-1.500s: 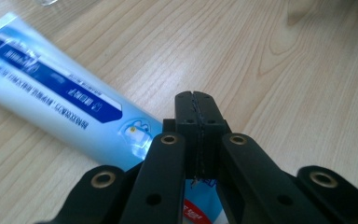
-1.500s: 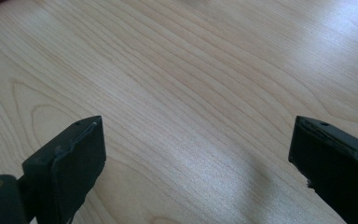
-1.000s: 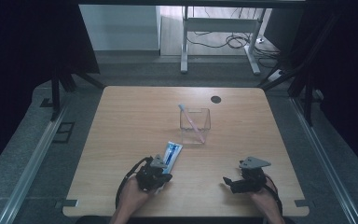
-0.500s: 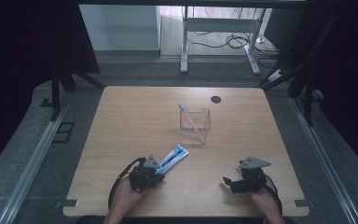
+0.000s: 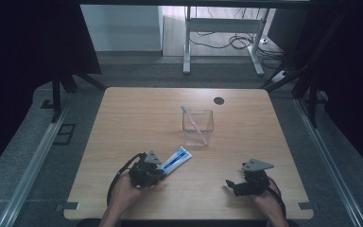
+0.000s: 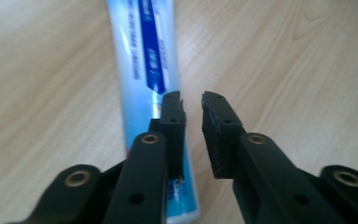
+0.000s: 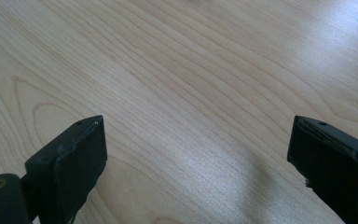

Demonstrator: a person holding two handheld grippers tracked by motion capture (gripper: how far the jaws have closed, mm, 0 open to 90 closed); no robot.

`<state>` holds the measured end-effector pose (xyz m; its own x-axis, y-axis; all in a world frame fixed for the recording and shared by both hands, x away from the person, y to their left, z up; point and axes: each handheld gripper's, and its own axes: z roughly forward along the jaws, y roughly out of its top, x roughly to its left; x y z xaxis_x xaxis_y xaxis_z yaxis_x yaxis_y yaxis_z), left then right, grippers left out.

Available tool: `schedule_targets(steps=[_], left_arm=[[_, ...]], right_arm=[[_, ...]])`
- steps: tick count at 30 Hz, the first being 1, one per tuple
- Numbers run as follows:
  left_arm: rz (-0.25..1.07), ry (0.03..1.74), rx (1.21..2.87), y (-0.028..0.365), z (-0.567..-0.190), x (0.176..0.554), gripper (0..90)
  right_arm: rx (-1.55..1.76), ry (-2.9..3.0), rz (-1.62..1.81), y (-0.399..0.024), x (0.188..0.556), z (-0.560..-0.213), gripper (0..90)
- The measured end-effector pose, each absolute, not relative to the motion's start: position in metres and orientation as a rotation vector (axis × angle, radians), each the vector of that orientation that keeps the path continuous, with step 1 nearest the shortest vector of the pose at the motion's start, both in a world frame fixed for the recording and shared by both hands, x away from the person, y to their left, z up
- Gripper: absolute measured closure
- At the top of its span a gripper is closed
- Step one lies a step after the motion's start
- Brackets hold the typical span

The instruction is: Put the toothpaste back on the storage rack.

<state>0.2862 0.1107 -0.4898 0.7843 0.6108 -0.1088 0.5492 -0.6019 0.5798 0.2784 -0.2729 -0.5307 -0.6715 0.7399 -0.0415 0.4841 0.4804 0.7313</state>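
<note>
Since a second ago my left gripper [image 6: 192, 105] has pulled back; its jaws, just opening, show a narrow empty gap, toothpaste tube [image 6: 144, 60] flat on table [image 5: 137, 118] at their 11 o'clock. Right gripper [image 7: 196, 140] wide open. Clear cup [image 5: 198, 126] at tube's 1 o'clock

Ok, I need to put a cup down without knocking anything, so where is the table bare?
The table is bare along its left side and far edge up to the dark round hole, and right of the clear container. Crowded: the near middle, where the toothpaste tube lies at the left gripper, with the right gripper nearby.
</note>
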Motion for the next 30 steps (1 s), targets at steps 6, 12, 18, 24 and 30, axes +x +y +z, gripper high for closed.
schedule_targets(steps=[6,12,18,24,30], left_arm=[[0.143,0.901,2.419,0.105,-0.483,0.301,69.2],[0.096,0.946,2.471,0.096,-0.483,0.316,63.3],[0.071,0.99,2.511,0.086,-0.487,0.329,56.8],[0.04,1.005,2.543,0.078,-0.492,0.338,52.0],[0.031,1.019,2.585,0.07,-0.5,0.344,48.2]], right_arm=[[1.029,2.382,1.01,-0.273,0.278,-0.531,5.0],[1.027,2.383,1.01,-0.273,0.278,-0.531,5.0],[1.03,2.388,1.004,-0.273,0.279,-0.532,5.0],[1.025,2.383,1.007,-0.273,0.279,-0.531,5.0],[1.018,2.381,1.01,-0.272,0.278,-0.531,5.1]])
